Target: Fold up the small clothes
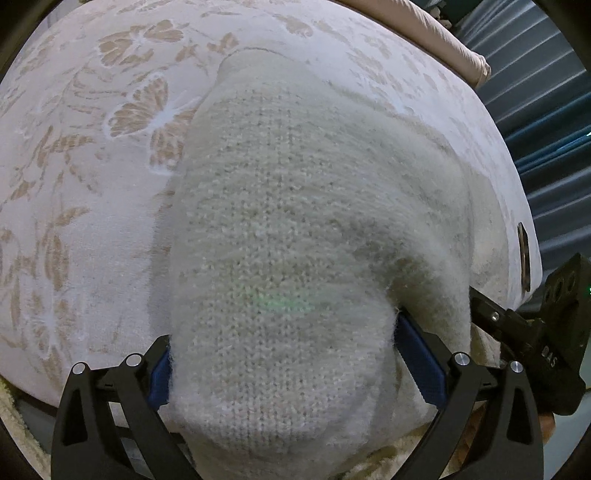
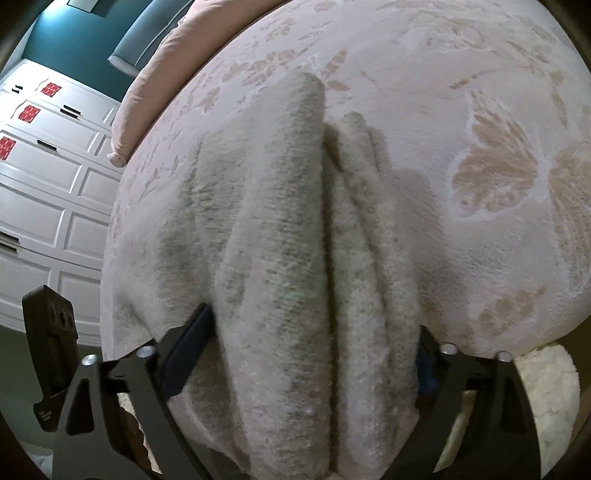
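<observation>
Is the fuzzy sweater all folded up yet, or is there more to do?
Partly. The cream knit sweater already lies in long folded layers on the butterfly-patterned blanket. Right now the left gripper and the right gripper each have their jaws spread around its near end, with the knit bulging between them. It is still a long bundle, so probably at least one fold is left.

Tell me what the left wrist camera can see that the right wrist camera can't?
Only the left wrist view shows the dark blue pleated curtain and the other black gripper at the right edge. Only the right wrist view shows the white panelled wardrobe with red stickers and the teal wall. Both show the fuzzy cream knitted garment lying between open black fingers on the pale butterfly-patterned bedspread, plus a pink pillow.
</observation>
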Demonstrator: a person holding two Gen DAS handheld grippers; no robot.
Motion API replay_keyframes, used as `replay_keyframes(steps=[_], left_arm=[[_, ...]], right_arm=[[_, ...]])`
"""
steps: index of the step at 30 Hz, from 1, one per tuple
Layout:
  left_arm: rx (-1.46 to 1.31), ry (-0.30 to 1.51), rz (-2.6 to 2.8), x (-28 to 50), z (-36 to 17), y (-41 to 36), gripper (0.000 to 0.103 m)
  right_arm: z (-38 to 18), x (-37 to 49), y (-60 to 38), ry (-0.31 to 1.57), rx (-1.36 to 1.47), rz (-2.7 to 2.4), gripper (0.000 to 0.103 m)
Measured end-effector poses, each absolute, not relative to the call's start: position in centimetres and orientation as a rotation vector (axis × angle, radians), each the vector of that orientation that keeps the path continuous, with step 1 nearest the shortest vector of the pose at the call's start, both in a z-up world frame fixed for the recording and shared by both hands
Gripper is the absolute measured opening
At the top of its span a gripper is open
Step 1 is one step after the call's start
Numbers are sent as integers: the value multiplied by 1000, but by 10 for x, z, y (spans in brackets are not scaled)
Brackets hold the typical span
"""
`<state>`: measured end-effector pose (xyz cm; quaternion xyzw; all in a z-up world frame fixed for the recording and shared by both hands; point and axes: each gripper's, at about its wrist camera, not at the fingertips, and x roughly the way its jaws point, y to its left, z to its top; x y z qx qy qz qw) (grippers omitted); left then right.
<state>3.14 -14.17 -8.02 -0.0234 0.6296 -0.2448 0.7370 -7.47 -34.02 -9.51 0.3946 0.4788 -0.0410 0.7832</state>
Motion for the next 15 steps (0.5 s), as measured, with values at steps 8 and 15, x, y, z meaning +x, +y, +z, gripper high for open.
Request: replay_keyframes(steps=[8, 15], left_arm=[[-93, 1387, -642, 33, -47, -139, 57], [-158, 1247, -824, 21, 28, -128, 48]], right_arm=[[-52, -67, -319, 1018, 776, -120, 34], [30, -79, -293, 860, 690, -74, 32]])
